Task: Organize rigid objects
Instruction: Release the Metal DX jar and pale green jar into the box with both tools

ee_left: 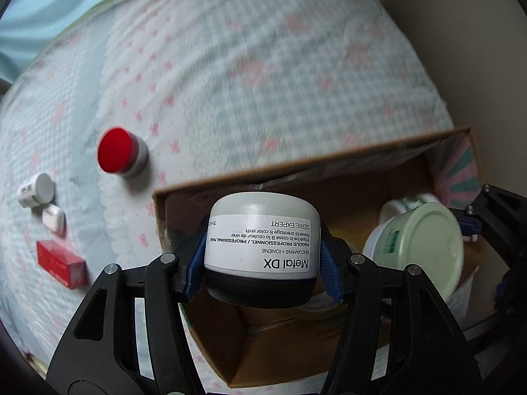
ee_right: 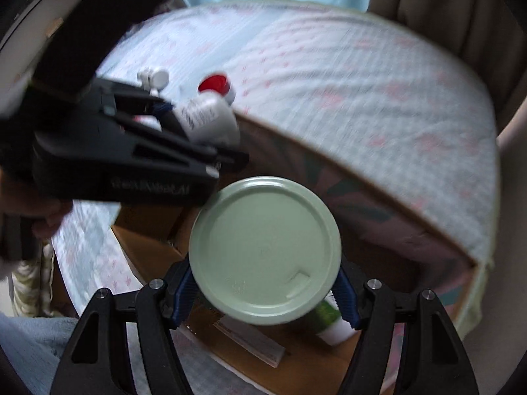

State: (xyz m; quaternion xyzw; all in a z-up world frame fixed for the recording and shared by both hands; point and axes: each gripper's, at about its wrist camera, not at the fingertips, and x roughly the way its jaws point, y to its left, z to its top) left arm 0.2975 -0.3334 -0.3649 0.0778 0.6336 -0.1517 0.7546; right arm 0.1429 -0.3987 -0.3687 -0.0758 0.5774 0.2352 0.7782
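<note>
- Four loose items lie at the left of the left wrist view: one white bottle point(ee_left: 37, 189), one white earbud case point(ee_left: 53, 219), one red box point(ee_left: 61, 264), one red-capped jar point(ee_left: 121, 156).
- At centre, the left gripper point(ee_left: 262, 265) clamps its blue pads on one grey hair-mask jar point(ee_left: 262, 247), held inverted with its black lid down over the open cardboard box point(ee_left: 296, 168).
- At right, the right gripper point(ee_right: 265, 291) clamps one tub with a pale green lid point(ee_right: 266, 251) above the same box.
- A checked bedspread with pink flowers point(ee_left: 263, 65) covers the bed; a beige wall point(ee_left: 477, 49) stands at far right.
</note>
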